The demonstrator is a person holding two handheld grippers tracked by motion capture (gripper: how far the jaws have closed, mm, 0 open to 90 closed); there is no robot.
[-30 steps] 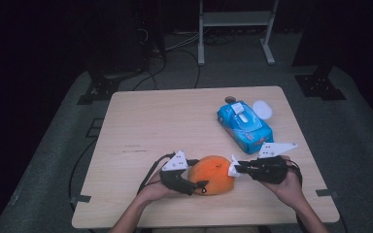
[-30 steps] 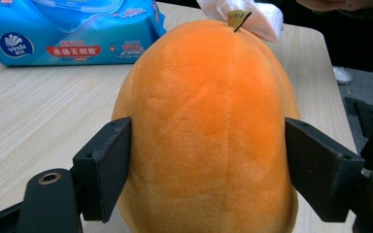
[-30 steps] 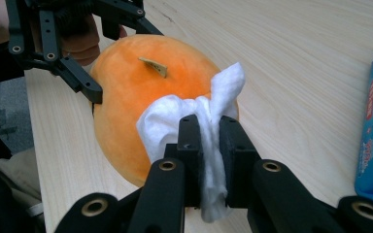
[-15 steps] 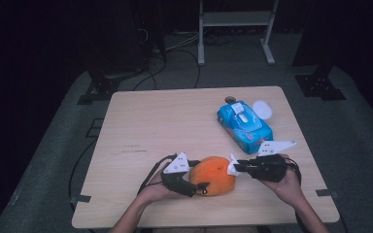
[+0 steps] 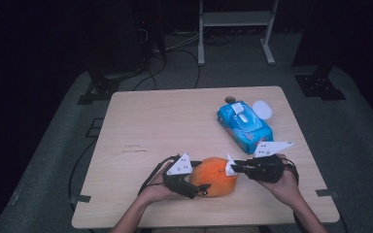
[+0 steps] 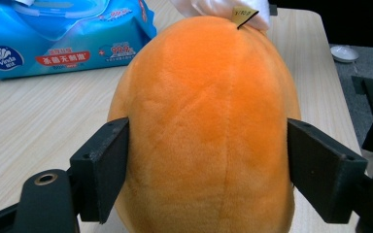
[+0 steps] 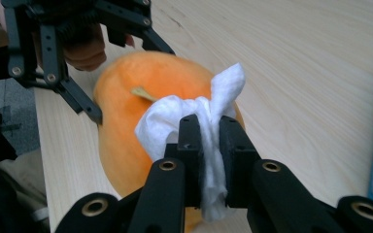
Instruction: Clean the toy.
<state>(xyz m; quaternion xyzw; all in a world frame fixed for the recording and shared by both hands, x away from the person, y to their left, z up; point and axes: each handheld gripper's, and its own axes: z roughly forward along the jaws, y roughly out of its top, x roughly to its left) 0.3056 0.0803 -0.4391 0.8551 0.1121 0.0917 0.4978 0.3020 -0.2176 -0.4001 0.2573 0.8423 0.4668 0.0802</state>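
Observation:
An orange plush toy [image 5: 216, 175] lies near the table's front edge. My left gripper [image 5: 199, 183] is shut on it from the left, with the pads [image 6: 104, 170] pressing into its sides [image 6: 209, 121]. Its jaws have just eased open a little, and the toy is still between them. My right gripper [image 5: 234, 168] comes in from the right, shut on a crumpled white wipe [image 7: 175, 116]. The wipe rests against the toy's top [image 7: 141, 87], beside a small yellow tag [image 6: 244, 14].
A blue pack of wet wipes [image 5: 245, 126] lies at the back right of the wooden table [image 5: 150, 126], with a round white lid [image 5: 262, 109] and a small dark round thing [image 5: 230, 99] beside it. A metal rack [image 5: 235, 19] stands beyond the table.

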